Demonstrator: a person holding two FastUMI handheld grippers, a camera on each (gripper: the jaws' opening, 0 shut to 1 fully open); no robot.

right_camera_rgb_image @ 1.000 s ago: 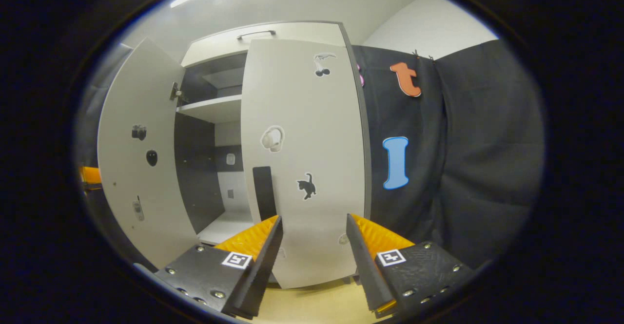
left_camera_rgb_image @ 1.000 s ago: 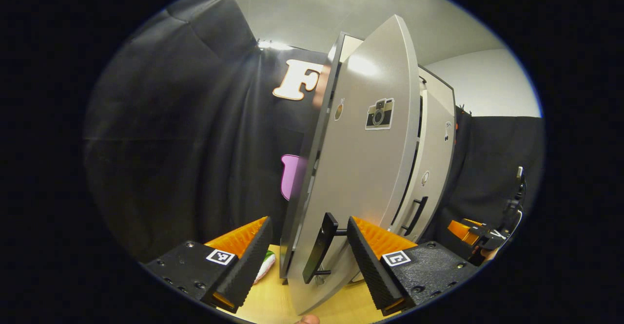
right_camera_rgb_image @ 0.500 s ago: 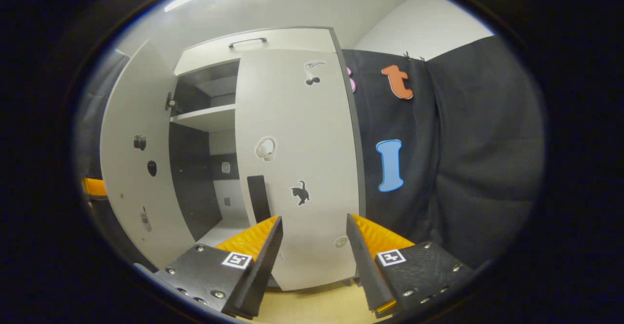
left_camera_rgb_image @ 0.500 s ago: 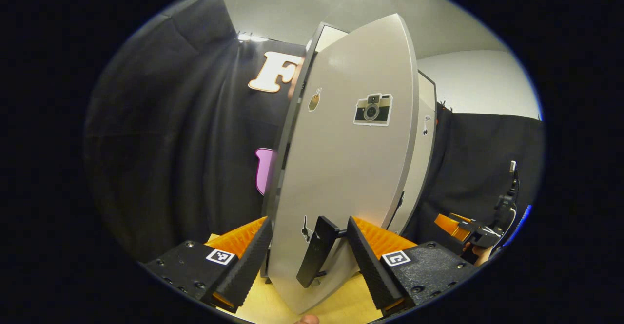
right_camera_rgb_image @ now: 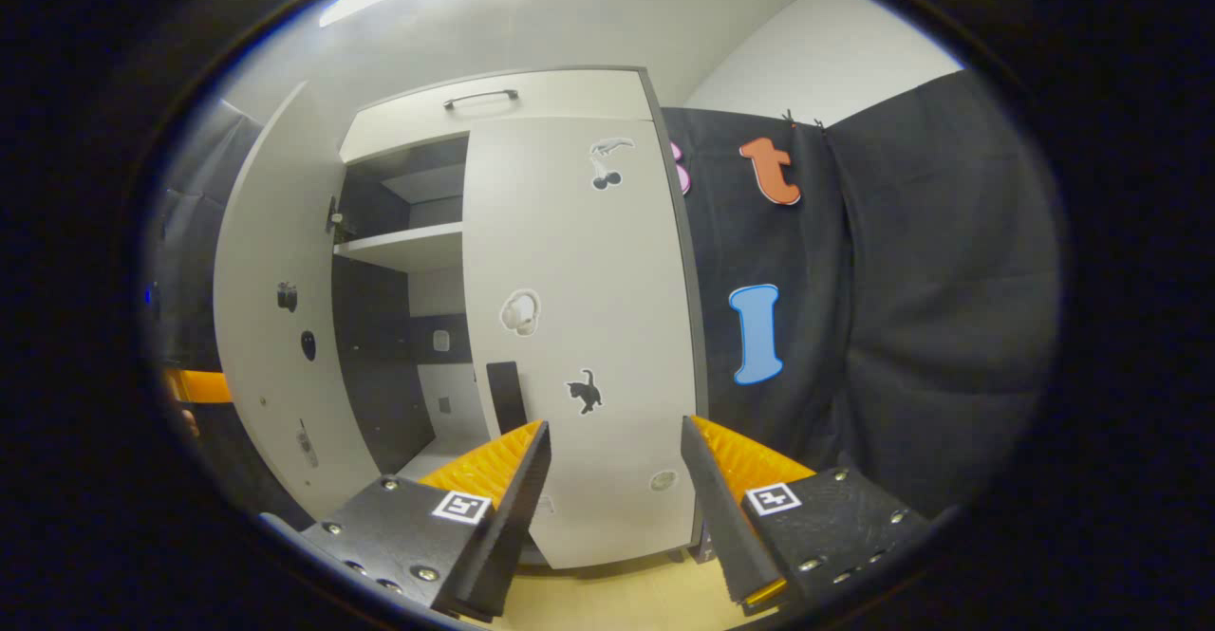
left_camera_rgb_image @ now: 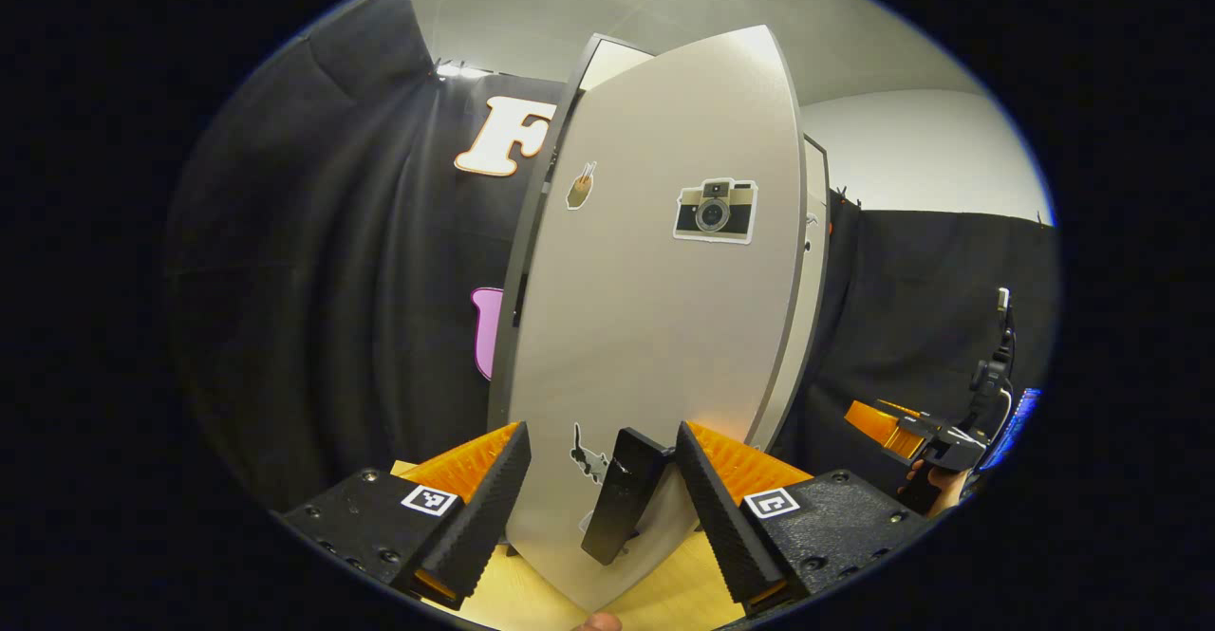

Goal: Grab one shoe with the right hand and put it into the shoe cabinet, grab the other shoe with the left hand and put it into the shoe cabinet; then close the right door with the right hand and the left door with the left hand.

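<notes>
Straddling the black bar handle point(left_camera_rgb_image: 622, 493) of the left door point(left_camera_rgb_image: 655, 327), our left gripper point(left_camera_rgb_image: 600, 493) has its jaws spread wide, one finger on each side of the handle and neither pressing on it as far as we can tell. Beyond that handle the left door stands partly swung out from the shoe cabinet point(right_camera_rgb_image: 494, 104), leaving a dark gap with a shelf point(right_camera_rgb_image: 403, 244) behind it. We judge this door a stiff, light panel that turns freely on its hinges, so a push on the smooth face close to the handle, far from the hinge edge, should carry it home; the face is slick, so a flat, square contact matters. Our right gripper point(right_camera_rgb_image: 612, 503) hangs with jaws apart and nothing between them, just before the right door point(right_camera_rgb_image: 579, 327), which lies flush against the cabinet. Shoes cannot be made out inside from here.
</notes>
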